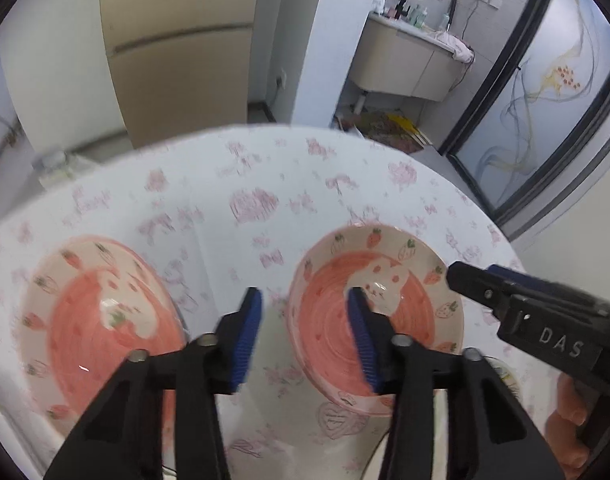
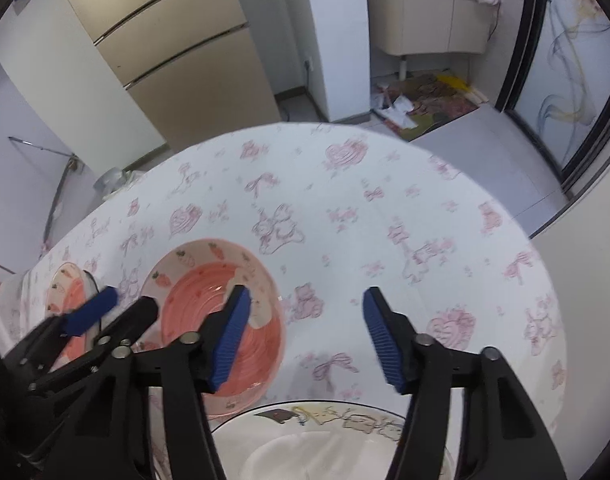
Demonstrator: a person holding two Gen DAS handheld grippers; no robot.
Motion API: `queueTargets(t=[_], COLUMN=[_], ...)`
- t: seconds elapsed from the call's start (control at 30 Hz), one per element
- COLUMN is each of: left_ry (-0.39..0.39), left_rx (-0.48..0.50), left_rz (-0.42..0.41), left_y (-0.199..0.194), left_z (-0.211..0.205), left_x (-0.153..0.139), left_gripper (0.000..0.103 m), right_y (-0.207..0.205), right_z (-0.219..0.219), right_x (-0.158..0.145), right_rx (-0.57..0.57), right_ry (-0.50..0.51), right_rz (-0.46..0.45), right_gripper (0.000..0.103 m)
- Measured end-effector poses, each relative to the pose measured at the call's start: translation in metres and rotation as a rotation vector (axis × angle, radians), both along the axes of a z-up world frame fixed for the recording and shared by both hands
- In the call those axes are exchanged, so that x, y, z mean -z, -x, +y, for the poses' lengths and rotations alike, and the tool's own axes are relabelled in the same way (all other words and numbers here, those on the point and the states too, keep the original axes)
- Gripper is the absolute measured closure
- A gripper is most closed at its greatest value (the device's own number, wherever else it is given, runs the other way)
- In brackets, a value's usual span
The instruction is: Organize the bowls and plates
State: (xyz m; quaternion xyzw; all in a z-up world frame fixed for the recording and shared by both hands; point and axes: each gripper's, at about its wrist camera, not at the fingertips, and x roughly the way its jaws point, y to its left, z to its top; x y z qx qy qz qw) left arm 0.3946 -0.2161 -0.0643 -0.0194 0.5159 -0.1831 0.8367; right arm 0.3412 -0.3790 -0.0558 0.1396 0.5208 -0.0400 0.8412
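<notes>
Motion blur softens the pink-printed white tablecloth [image 1: 265, 184] and the crockery on it. Two pink strawberry-patterned ceramic bowls sit apart on the cloth: the left bowl [image 1: 101, 312] is half hidden behind the black arms of the left gripper [image 1: 305, 336], while the right bowl [image 1: 369, 312] lies just under that gripper's right blue pad, its near rim covered. The left gripper's jaws stand apart, clamping nothing. The right gripper [image 2: 307, 332], jaws likewise apart and empty, hangs above bare cloth just right of that bowl. A white cartoon-printed plate [image 2: 329, 436] at the near edge is cut off by the frame.
</notes>
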Motion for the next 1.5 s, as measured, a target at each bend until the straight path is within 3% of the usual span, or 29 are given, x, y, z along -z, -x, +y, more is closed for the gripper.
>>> queueTargets(t=[0.07, 0.17, 0.43, 0.53, 0.6, 0.77, 0.93, 1.2, 1.5], left_ry=[-0.011, -0.022, -0.117, -0.143, -0.134, -0.109, -0.081, -0.008, 0.017], left_rx=[-0.01, -0.008, 0.02, 0.025, 0.024, 0.022, 0.002, -0.004, -0.019], left_rz=[-0.003, -0.01, -0.071, -0.079, -0.075, -0.067, -0.061, -0.031, -0.128], left_y=[-0.001, 0.0, 0.004, 0.003, 0.003, 0.001, -0.002, -0.004, 0.015], left_z=[0.001, 0.0, -0.013, -0.015, -0.014, -0.01, -0.002, 0.01, 0.024], left_x=[0.003, 0.004, 0.007, 0.012, 0.011, 0.01, 0.008, 0.003, -0.042], left_gripper=[0.068, 0.068, 0.073, 0.073, 0.073, 0.077, 0.088, 0.088, 0.089], right_y=[-0.005, -0.009, -0.017, -0.022, -0.024, -0.022, -0.021, -0.021, -0.01], right_z=[0.002, 0.007, 0.018, 0.011, 0.011, 0.007, 0.009, 0.002, 0.005], right_x=[0.006, 0.014, 0.033, 0.05, 0.058, 0.058, 0.055, 0.051, 0.015], right_rx=[-0.016, -0.038, -0.045, 0.016, 0.01, 0.013, 0.003, 0.011, -0.014], right_ry=[-0.007, -0.021, -0.015, -0.12, -0.146, -0.21, -0.229, -0.315, -0.407], right_rz=[0.026, 0.054, 0.11, 0.154, 0.172, 0.143, 0.144, 0.115, 0.003], right_gripper=[0.067, 0.074, 0.081, 0.082, 0.087, 0.095, 0.094, 0.09, 0.086])
